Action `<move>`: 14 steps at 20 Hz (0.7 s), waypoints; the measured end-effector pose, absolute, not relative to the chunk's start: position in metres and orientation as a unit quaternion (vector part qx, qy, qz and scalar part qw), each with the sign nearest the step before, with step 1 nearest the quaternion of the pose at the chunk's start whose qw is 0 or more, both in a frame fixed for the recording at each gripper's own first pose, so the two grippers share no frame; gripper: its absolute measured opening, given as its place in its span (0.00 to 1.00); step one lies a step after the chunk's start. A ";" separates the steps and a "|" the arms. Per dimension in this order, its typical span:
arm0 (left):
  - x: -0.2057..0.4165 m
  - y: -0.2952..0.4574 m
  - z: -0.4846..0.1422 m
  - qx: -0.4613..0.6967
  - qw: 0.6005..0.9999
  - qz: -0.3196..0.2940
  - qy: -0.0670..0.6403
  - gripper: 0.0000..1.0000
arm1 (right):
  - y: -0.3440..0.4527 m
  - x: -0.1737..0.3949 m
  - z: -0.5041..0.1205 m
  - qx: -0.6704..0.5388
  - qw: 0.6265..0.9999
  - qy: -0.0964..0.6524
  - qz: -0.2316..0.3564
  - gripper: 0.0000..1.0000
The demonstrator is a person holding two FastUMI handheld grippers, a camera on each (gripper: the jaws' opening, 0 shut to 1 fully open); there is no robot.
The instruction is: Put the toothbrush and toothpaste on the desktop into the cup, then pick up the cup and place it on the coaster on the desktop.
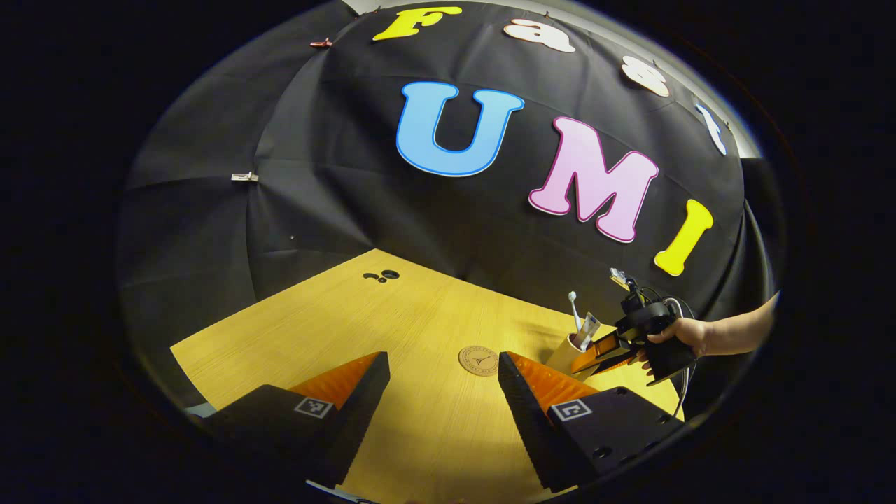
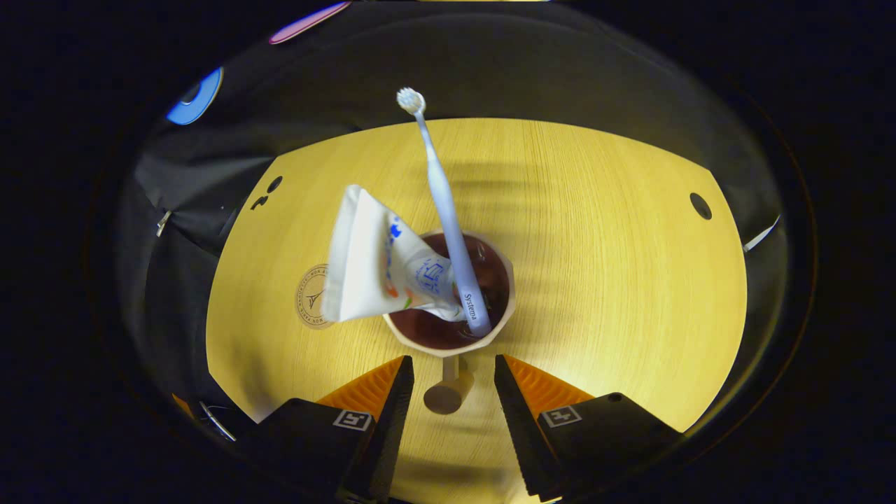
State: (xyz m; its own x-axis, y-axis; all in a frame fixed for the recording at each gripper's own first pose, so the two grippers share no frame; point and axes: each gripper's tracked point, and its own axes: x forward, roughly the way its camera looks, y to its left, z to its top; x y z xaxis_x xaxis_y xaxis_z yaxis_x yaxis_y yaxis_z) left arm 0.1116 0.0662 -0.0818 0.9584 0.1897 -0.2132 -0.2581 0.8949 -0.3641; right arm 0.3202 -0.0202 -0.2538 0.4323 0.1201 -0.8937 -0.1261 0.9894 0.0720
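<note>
In the right gripper view the right tool [image 2: 453, 371] is looking down on the cup [image 2: 451, 294], which is sitting at the centre of the frame just above the fingertips. The jaws are standing moderately apart with the cup's handle [image 2: 448, 392] lying in the gap between them, and I cannot tell whether either finger is touching it; nothing is being pinched yet. The toothbrush [image 2: 441, 203] and the toothpaste [image 2: 374, 266] are already standing in the cup, the brush leaning toward the top of the frame and the tube tilting to the left.

The coaster [image 2: 313, 297] is lying on the counter [image 2: 616, 266] at centre left in this view, just beside the cup's left side and partly hidden by the tube. So the carry looks short and sideways, leftward in this frame.

In the left gripper view the left tool [image 1: 442, 378] is hovering wide and empty, with the coaster showing between its fingertips and the cup to the right of it, where a hand [image 1: 682, 336] is holding the right tool. The right tool seems better placed to lift.
</note>
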 end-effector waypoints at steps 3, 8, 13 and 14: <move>0.112 0.067 -0.085 -0.201 0.968 0.117 0.091 0.97 | -0.024 0.326 -0.264 -0.013 0.844 0.532 0.063 0.72; 0.116 0.063 -0.088 -0.193 0.970 0.110 0.098 0.97 | -0.019 0.336 -0.268 0.000 0.847 0.529 0.055 0.69; 0.123 0.049 -0.090 -0.191 0.971 0.097 0.107 0.97 | -0.017 0.333 -0.279 -0.013 0.842 0.536 0.059 0.52; 0.123 0.047 -0.091 -0.189 0.971 0.095 0.109 0.97 | -0.018 0.335 -0.279 -0.014 0.844 0.533 0.056 0.51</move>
